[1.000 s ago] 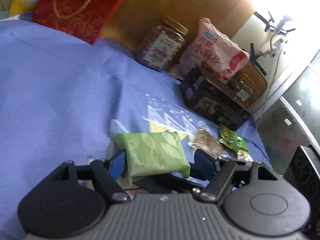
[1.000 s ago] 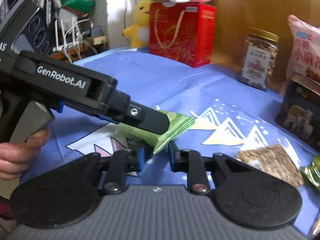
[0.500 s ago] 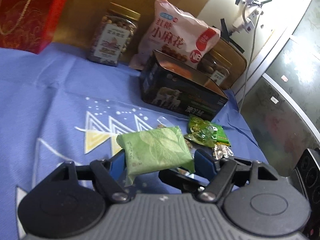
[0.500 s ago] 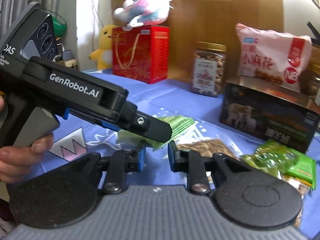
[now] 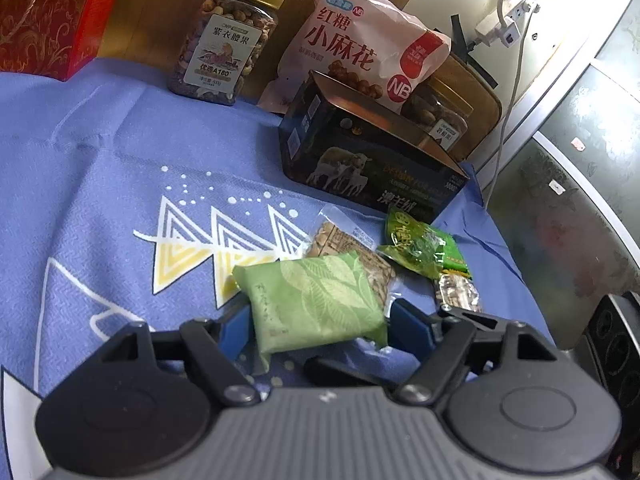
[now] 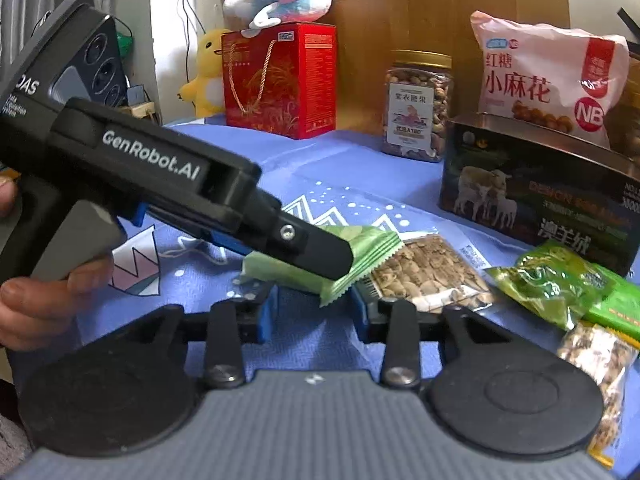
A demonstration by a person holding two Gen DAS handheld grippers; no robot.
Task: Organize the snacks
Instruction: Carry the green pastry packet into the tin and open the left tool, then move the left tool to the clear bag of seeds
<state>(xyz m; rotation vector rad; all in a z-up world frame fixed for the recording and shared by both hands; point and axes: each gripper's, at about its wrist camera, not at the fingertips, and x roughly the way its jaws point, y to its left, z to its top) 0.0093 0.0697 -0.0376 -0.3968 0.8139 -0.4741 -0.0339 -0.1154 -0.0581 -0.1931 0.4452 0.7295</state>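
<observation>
My left gripper [image 5: 316, 320] is shut on a light green leaf-print snack packet [image 5: 312, 300] and holds it just above the blue cloth; the packet also shows in the right wrist view [image 6: 360, 248], under the left gripper's finger. My right gripper [image 6: 314, 312] is open and empty, just in front of that packet. A clear packet of seeds [image 6: 424, 276], a green crinkled snack bag [image 6: 560, 280] and a small nut packet [image 6: 596, 356] lie on the cloth to the right. The dark open tin with sheep [image 6: 540, 196] stands behind them.
At the back stand a nut jar [image 6: 416, 108], a pink snack bag [image 6: 544, 80], a red gift box [image 6: 280, 80] with plush toys, and a second jar [image 5: 444, 116]. The blue tablecloth [image 5: 100, 180] ends at the right edge near a dark cabinet [image 5: 560, 220].
My left gripper has carried the green packet to the right, toward the loose packets and the tin. My right gripper's jaws have opened wider.
</observation>
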